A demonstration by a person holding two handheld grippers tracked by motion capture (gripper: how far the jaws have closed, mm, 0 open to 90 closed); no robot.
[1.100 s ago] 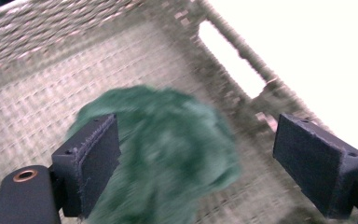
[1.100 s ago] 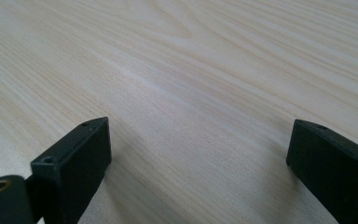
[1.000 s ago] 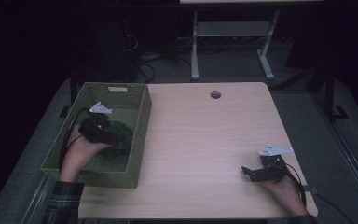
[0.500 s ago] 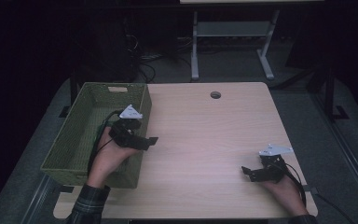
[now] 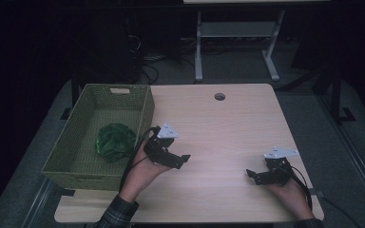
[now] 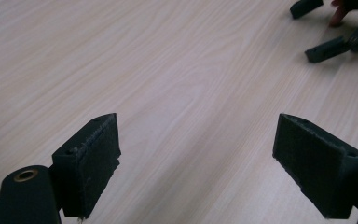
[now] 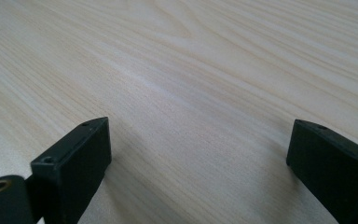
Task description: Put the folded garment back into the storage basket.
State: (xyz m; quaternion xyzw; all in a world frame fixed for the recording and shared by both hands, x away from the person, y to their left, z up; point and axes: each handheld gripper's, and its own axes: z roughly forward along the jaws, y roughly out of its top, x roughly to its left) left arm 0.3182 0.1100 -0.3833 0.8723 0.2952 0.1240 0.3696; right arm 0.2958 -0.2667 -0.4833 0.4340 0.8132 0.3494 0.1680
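two grippers with fingers spread wide, both empty over bare bench.
left gripper (image 5: 183, 159) hovers just right of the green basket (image 5: 145, 111), its fingers (image 6: 86, 163) apart above pale wood; right gripper (image 5: 252, 175) sits low near the bench's (image 5: 228, 128) front right edge, fingers (image 7: 72, 163) likewise apart. the crumpled green thing (image 5: 115, 141) lies inside the basket, near the left gripper.
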